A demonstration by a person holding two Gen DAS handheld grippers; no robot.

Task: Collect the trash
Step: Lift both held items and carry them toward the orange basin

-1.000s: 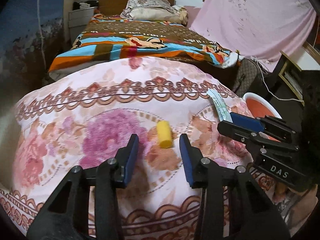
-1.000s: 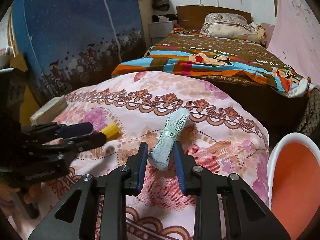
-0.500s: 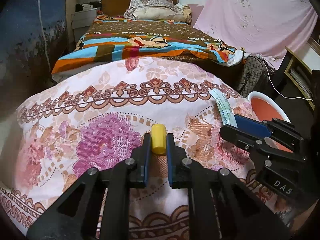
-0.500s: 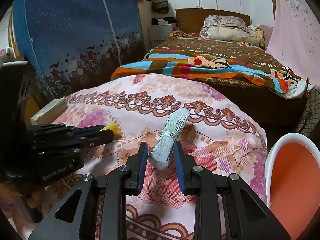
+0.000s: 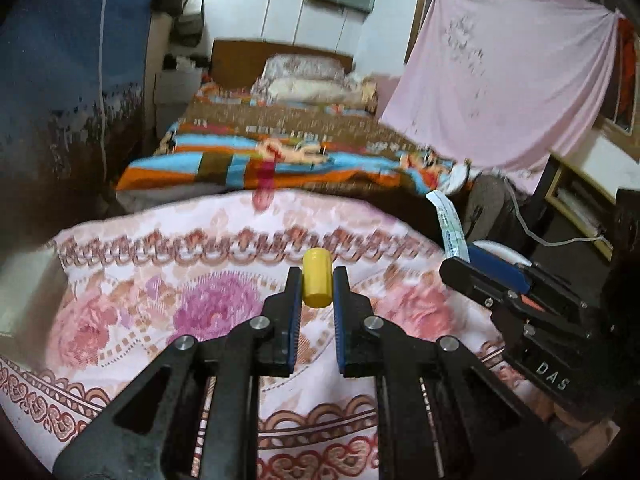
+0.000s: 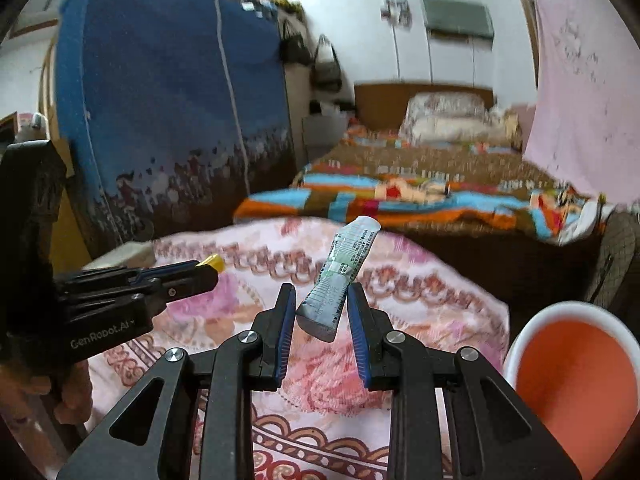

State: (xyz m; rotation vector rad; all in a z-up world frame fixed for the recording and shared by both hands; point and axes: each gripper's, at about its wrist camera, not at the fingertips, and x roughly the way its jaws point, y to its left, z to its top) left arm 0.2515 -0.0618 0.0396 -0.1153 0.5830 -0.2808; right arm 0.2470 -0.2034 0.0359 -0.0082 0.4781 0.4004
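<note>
My left gripper [image 5: 316, 280] is shut on a small yellow cylinder [image 5: 317, 282], held clear above the pink floral cloth [image 5: 160, 312]. My right gripper [image 6: 322, 296] is shut on the lower end of a squeezed white-and-green tube [image 6: 340, 280], whose crimped end sticks up and away from me. In the left wrist view the right gripper [image 5: 464, 258] shows at the right with the tube [image 5: 448, 228] rising from it. In the right wrist view the left gripper [image 6: 208, 270] shows at the left with the yellow cylinder [image 6: 214, 262] at its tip.
An orange bin with a white rim [image 6: 576, 376] stands at the lower right, beside the cloth-covered surface. Beyond lie a bed with a striped blanket [image 5: 280, 156], a blue printed hanging [image 6: 168, 92] on the left and a pink sheet [image 5: 500, 92] on the right.
The left gripper closed on the yellow cylinder and lifted it off the cloth. The right gripper kept its hold on the tube and raised it. Both views tilted upward.
</note>
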